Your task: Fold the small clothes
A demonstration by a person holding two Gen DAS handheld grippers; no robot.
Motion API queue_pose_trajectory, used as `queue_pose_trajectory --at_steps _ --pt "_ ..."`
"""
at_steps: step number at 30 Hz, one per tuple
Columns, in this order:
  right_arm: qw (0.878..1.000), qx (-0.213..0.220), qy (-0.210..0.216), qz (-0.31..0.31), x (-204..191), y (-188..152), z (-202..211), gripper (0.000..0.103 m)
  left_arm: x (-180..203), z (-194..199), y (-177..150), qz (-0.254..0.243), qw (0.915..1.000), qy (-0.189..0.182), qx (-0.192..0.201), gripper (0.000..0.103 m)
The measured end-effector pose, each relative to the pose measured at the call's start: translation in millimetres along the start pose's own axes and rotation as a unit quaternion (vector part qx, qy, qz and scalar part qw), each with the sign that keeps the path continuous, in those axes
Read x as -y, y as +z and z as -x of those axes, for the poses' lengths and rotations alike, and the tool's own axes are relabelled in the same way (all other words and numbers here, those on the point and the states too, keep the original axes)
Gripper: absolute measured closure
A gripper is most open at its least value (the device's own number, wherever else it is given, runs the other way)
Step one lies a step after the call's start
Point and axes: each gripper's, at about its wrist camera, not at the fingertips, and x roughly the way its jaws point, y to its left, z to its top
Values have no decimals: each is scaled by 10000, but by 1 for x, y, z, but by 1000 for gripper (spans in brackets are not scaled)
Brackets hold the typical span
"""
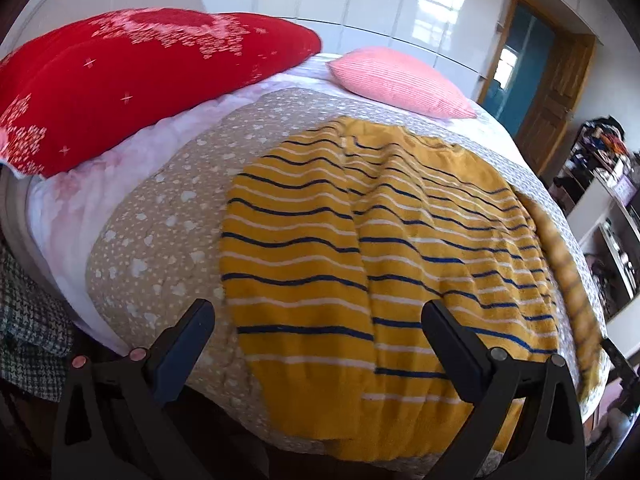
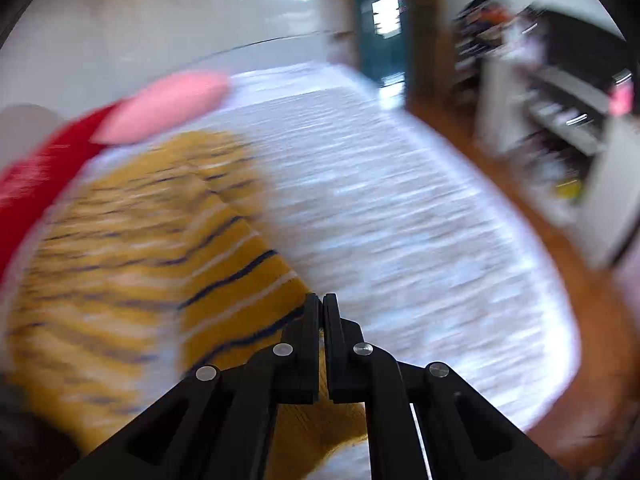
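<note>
The sweater [image 1: 360,248] lies flat on the bed [image 1: 168,220], below the pink pillow [image 1: 400,80]. Your right gripper [image 2: 322,300] has its jaws clamped on the sweater's edge, probably to fold it over. Your left gripper [image 1: 318,320] hovers at the hem, jaws apart, ready to help.

Sweater [image 1: 360,248] on bed [image 1: 160,232] – two pillows [image 1: 140,80] behind, shelves [image 1: 612,220] to rt.

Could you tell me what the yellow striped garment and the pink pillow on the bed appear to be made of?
The yellow striped garment looks like a soft, matte knit, probably wool or cotton: its surface is fuzzy and the hem is ribbed. The pink pillow seems to be a ribbed, corduroy-like fabric, judging by its fine parallel ridges; the exact fibre cannot be told.
</note>
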Motion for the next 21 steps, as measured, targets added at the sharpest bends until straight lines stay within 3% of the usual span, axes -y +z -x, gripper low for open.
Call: queue_pose_trajectory --at_steps 1,4,6,7,8,10,12,13,14,16,17,19,21 --pt "9999 -41 -22 -142 10 3 1 100 -4 0 1 50 10000 26 -5 0" --pt "9967 145 738 -290 15 5 25 95 -18 0 2 235 9997 108 -10 0" --pt "9929 126 1187 5 -1 -1 33 59 -26 1 2 312 9994 145 -2 0" --pt "9917 108 1276 87 -7 -3 33 33 -28 1 1 325 9993 167 0 0" --pt "9915 116 1285 181 -13 -6 31 30 -30 1 1 336 9992 193 6 0" --pt "9951 -11 958 249 -22 -11 17 30 -36 1 -1 358 9991 243 -5 0" --pt "9944 -224 1001 235 -24 -18 3 34 -44 0 -1 394 9988 293 -12 0" --pt "9939 -339 1019 240 -23 -19 -4 65 -48 0 -1 410 9986 328 -5 0" --pt "9955 -351 854 229 -18 -18 -7 81 -52 1 -1 426 9984 371 11 0" --pt "9977 -264 608 -141 -1 -11 -6 85 -61 1 0 440 9978 492 75 0" --pt "9982 -197 401 -390 11 -7 -4 84 -67 2 2 442 9973 580 113 0" --pt "9967 -81 232 -769 30 -3 4 71 -75 -1 7 427 9967 667 168 0" --pt "9911 62 707 -1128 47 -4 19 51 -83 -10 14 357 9964 751 158 0"
